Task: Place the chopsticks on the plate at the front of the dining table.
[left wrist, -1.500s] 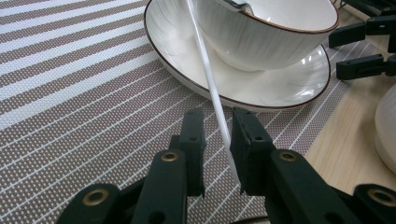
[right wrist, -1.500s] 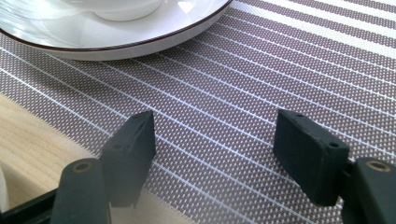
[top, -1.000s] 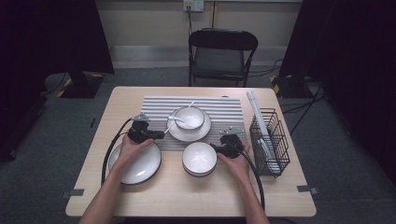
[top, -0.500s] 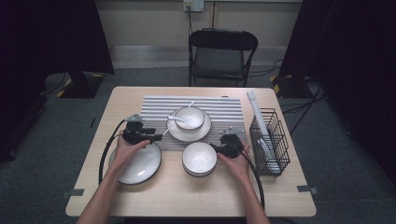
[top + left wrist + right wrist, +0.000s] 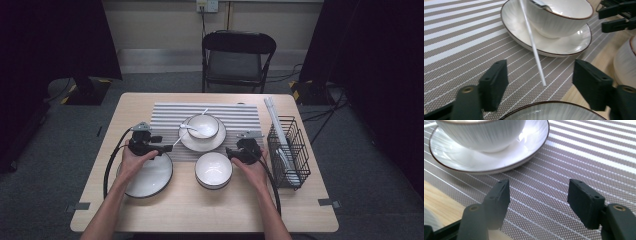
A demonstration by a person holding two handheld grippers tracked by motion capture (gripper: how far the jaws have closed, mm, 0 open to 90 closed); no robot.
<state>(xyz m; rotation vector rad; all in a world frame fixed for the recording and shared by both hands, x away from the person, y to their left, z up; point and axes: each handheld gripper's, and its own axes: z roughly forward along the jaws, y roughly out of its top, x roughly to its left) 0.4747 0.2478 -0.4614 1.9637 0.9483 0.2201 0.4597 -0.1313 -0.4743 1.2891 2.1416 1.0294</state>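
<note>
Backing my left gripper (image 5: 161,147) off the spoon (image 5: 532,42), I've just opened it; my right gripper (image 5: 231,152) waits open, empty.

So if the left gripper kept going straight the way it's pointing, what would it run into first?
Most likely the thin white spoon handle, whose free end lies between the open jaws of the left gripper, which have just been opening. Beyond it come the white brown-rimmed saucer and the bowl on it, though depth is hard to judge.
</note>
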